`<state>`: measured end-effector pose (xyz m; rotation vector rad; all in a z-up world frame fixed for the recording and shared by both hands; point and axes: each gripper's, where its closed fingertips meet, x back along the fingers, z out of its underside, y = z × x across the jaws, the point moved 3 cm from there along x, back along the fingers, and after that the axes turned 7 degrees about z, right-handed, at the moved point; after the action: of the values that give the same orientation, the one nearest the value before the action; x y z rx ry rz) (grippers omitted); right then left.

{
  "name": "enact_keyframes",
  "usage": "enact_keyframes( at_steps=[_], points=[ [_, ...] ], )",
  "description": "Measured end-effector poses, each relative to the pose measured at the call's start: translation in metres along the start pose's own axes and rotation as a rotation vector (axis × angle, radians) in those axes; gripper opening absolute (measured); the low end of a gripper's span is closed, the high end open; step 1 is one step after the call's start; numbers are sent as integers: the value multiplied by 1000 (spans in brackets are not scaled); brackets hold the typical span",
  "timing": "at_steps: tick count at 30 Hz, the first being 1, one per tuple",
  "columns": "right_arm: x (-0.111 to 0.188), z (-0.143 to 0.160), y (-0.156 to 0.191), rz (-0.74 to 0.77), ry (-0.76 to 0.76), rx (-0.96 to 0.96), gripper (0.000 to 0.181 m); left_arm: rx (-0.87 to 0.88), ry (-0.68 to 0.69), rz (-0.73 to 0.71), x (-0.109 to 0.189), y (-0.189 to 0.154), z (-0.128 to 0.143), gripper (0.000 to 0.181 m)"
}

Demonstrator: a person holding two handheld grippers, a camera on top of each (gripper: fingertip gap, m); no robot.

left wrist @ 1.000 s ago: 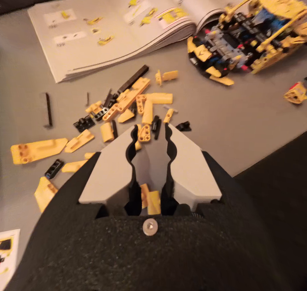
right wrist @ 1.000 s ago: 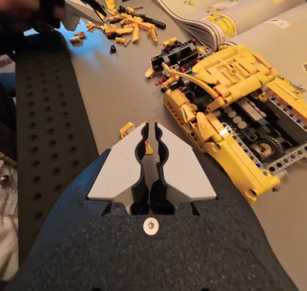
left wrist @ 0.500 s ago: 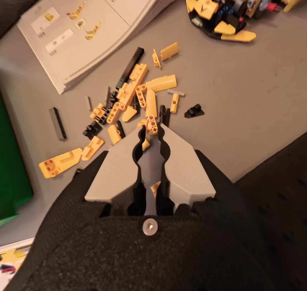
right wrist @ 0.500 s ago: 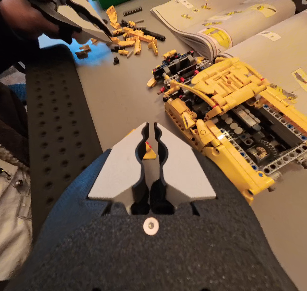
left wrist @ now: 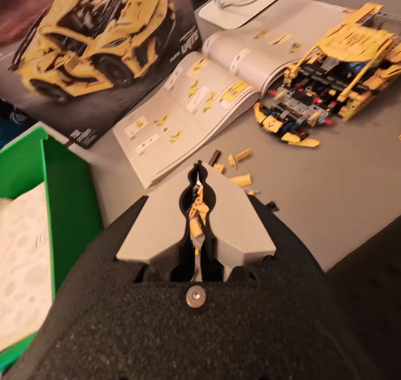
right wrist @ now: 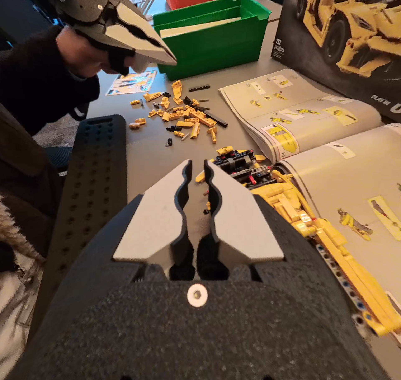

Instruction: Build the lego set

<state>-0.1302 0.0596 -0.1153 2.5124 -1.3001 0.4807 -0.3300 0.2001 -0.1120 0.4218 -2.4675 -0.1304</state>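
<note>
- My left gripper (left wrist: 198, 170) is raised off the table, tips nearly touching; whether it pinches a piece, I can't tell.
- My right gripper (right wrist: 198, 166) is slightly open and empty, parked low beside the car (right wrist: 288, 206), probably ready to steady it.
- Car sits centre-right: yellow shell partly on, black and grey frame exposed at front.
- Loose pieces (right wrist: 184, 115) lie upper centre, by the open manual (right wrist: 303, 117).

My left claw (left wrist: 198, 168) is grey with black inside. The desk (left wrist: 325, 174) is grey. The loose pieces (right wrist: 184, 115) are yellow and black. The half-built car (left wrist: 325, 83) is yellow, black and grey, with red and blue bits. The bin (right wrist: 212, 41) is green.
</note>
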Motion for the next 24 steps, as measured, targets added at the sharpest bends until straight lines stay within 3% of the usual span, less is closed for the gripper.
enact_keyframes(
  at_steps=[6,10,13,16,24],
  points=[
    [-17,22,11,-56,29,-35,9,104,-21,112,13,-22,32,0],
    [-15,21,9,-62,20,-58,9,115,65,117,7,-28,54,0],
    [-14,21,11,-79,17,-81,9,160,240,99,-10,-22,84,26],
    [-15,26,14,-75,46,-70,9,205,239,81,-23,-21,91,29],
    [-8,31,17,-62,57,-75,8,198,318,22,-33,-19,106,15]
  ],
)
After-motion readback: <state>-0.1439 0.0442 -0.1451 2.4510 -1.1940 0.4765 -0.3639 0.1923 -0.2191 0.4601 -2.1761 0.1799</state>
